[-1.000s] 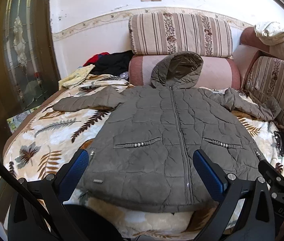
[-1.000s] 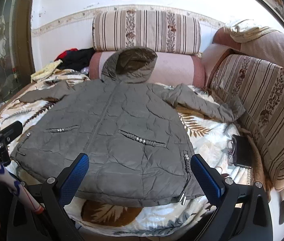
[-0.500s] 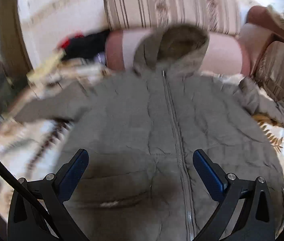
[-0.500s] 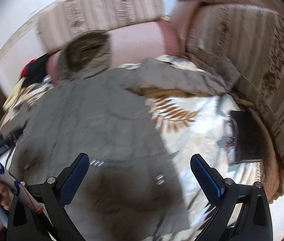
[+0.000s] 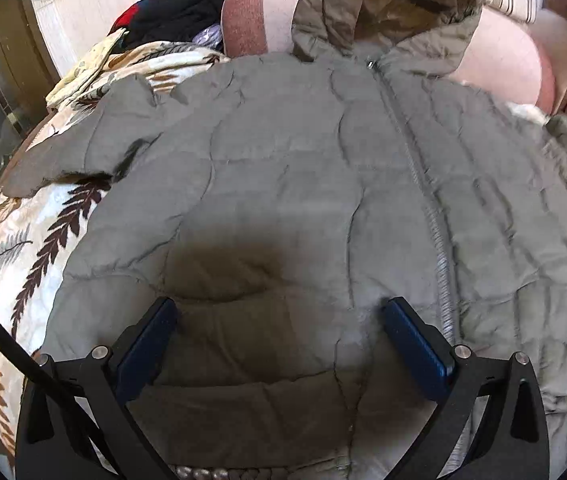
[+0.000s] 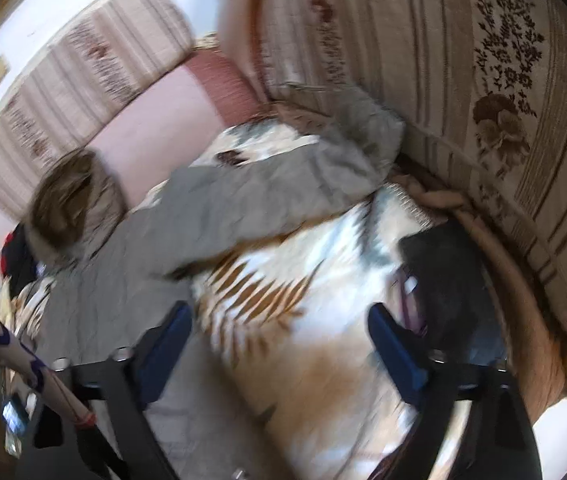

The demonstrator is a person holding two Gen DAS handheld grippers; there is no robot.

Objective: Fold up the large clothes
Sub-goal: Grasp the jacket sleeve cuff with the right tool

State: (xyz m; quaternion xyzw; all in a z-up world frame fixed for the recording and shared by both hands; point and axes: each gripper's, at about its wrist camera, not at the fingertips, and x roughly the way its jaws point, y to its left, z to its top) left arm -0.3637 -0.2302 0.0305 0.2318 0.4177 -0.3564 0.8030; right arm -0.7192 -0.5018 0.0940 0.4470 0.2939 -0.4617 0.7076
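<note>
The grey-green quilted hooded jacket [image 5: 283, 184] lay flat, front up and zipped, on the leaf-printed blanket [image 5: 23, 240], both sleeves spread wide: no fold was made yet, by my reckoning. The left gripper [image 5: 279, 340] hung open over its lower front, gripping nothing. The right gripper [image 6: 279, 340] (blurred) was closing over bare blanket, beside the sleeve [image 6: 283, 188].

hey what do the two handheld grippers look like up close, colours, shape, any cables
Both match: the left gripper and the right gripper each have a black angular frame with silver bolt heads at the joints and two fingers faced with blue pads. A black cable runs across the lower left of the left wrist view. No markings are readable.
</note>
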